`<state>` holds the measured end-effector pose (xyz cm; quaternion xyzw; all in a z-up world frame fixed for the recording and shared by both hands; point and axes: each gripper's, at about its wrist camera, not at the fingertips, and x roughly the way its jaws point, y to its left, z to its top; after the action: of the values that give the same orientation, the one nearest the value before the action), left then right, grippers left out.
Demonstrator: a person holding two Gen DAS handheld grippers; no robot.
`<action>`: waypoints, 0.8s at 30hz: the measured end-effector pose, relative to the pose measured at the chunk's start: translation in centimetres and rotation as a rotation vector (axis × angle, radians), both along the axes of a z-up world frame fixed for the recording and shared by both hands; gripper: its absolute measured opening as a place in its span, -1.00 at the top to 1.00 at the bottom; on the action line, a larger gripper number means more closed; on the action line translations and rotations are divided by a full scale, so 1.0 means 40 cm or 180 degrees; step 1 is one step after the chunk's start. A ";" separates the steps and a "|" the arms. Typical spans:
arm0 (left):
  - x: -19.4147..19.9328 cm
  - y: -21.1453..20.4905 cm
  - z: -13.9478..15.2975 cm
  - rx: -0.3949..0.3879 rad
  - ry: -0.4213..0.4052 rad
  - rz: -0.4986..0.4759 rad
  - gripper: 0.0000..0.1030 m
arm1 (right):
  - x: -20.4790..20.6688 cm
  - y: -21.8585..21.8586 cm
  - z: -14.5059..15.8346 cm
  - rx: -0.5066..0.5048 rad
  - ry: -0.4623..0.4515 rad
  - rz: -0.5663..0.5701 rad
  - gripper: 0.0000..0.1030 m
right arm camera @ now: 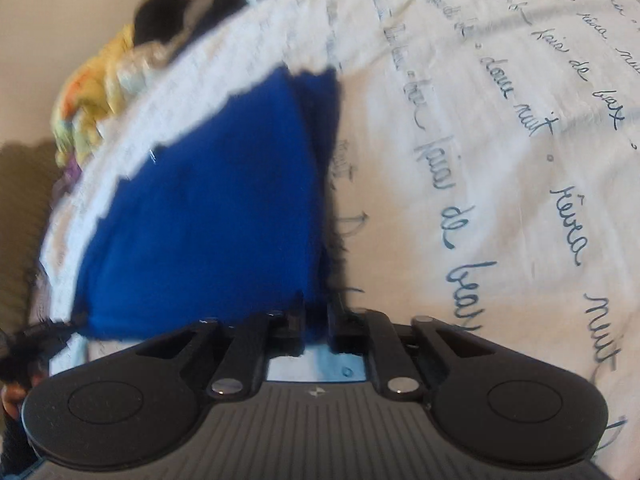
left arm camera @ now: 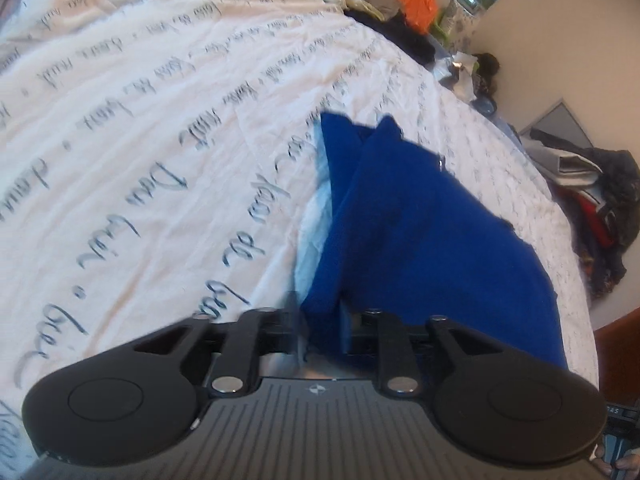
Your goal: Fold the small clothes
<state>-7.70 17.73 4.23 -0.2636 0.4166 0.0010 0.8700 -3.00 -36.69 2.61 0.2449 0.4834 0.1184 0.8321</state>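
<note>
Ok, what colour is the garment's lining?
Pale blue lining, against the royal blue garment; left wrist view.

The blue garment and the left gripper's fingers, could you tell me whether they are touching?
Touching. The left wrist view shows the blue garment bunched between the left gripper fingers, its edge against them.

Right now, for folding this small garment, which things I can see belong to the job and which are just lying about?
Part of the job:
- blue garment, its near edge between the fingers of both grippers
- left gripper
- right gripper
- white script-printed bedsheet, the folding surface

Just lying about:
- orange bag beyond the bed
- dark clothes heap beside the bed
- yellow cloth pile
</note>
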 end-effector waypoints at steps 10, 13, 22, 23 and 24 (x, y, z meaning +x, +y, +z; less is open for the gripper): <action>0.286 -0.216 0.115 0.1699 -0.0830 -0.0527 -0.29 | 0.301 0.127 0.111 -0.0504 -0.1076 0.0227 -0.39; 0.441 -0.255 0.035 0.1914 -0.0448 -0.0594 -0.03 | 0.441 0.165 0.059 -0.0846 -0.0910 0.0160 -0.39; 0.482 -0.256 0.044 0.1985 -0.0953 -0.0476 0.87 | 0.493 0.149 0.015 -0.0387 -0.1146 0.0277 0.90; 0.503 -0.262 0.032 0.2001 -0.0883 -0.0487 0.87 | 0.493 0.136 0.002 -0.0355 -0.1110 0.0208 0.90; 0.520 -0.265 0.006 0.2043 -0.0774 -0.0517 0.86 | 0.502 0.138 -0.022 -0.0359 -0.1010 0.0215 0.89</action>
<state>13.11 7.13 4.46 0.0590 0.3081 0.0313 0.9490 17.07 -31.19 1.73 0.1598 0.3598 0.1562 0.9059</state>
